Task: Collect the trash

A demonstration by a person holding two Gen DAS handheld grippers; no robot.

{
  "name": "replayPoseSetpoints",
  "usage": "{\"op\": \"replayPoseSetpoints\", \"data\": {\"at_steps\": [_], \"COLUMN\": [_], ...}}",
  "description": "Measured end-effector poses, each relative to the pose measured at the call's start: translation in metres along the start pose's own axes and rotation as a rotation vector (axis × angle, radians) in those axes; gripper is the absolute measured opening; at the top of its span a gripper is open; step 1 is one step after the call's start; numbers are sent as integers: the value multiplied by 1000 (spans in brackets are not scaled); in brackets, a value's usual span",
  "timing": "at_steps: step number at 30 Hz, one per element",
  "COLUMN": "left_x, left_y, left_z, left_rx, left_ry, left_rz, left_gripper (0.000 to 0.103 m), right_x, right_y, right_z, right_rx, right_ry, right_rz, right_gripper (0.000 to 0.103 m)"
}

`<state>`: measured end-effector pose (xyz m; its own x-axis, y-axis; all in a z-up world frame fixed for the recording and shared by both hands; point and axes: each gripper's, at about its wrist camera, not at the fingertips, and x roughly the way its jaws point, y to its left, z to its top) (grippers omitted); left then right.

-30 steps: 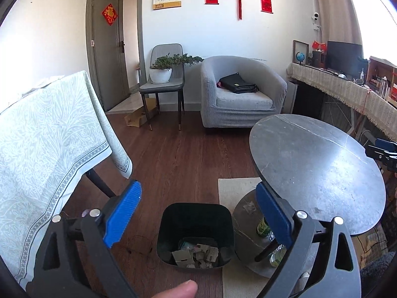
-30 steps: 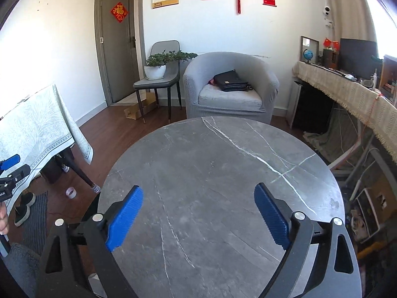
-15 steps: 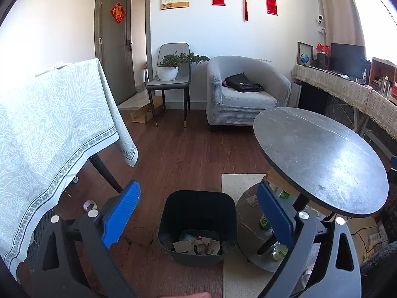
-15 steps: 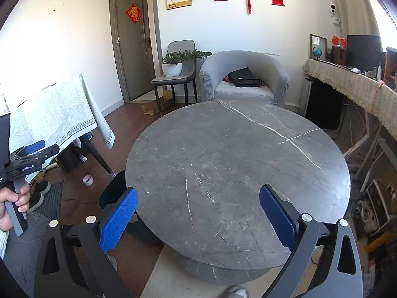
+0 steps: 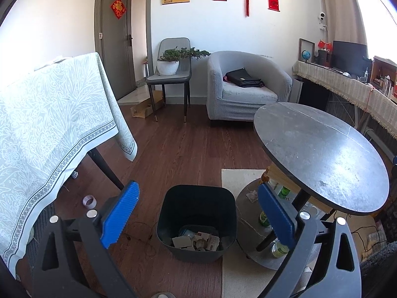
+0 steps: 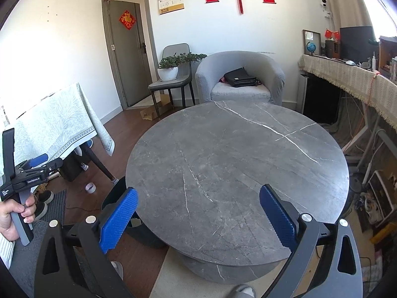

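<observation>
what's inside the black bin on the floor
The black bin holds scraps of cardboard and paper in a low pile at the bottom, with something clear and plastic-looking at the back. Its near wall hides the front of the pile, and whatever lies beneath the scraps is covered.

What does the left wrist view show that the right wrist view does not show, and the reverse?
Only the left wrist view looks into the black trash bin, with paper scraps at its bottom, and sees bottles on the shelf under the round table. Only the right wrist view shows the person's hand holding the left gripper, and the table's white veins. Both show the armchair, open blue jaws and the tape roll.
</observation>
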<state>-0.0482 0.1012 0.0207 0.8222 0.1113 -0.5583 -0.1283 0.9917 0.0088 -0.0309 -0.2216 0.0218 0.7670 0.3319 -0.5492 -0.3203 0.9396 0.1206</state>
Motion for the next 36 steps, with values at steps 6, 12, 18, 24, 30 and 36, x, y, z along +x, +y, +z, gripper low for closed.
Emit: {"op": "replayPoseSetpoints", "data": {"at_steps": [6, 12, 18, 24, 30, 36], "left_x": [0, 0, 1, 2, 1, 1], "left_y": [1, 2, 3, 3, 2, 2], "left_z": [0, -1, -1, -1, -1, -1], "left_rx": [-1, -8, -17, -18, -18, -18], "left_ry": [0, 2, 5, 6, 6, 6], "left_rz": [-1, -3, -6, -5, -6, -6], "left_gripper": [98, 98, 98, 98, 98, 98], "right_x": [3, 1, 0, 0, 0, 0], "right_y": [7, 7, 7, 7, 8, 8], "right_z": [0, 0, 1, 1, 1, 2], "right_rx": [-36, -35, -40, -41, -41, -46], "right_ry": [13, 11, 13, 12, 12, 9], "right_rz": [-6, -7, -8, -8, -8, -8], "right_gripper": [99, 99, 99, 99, 99, 99]}}
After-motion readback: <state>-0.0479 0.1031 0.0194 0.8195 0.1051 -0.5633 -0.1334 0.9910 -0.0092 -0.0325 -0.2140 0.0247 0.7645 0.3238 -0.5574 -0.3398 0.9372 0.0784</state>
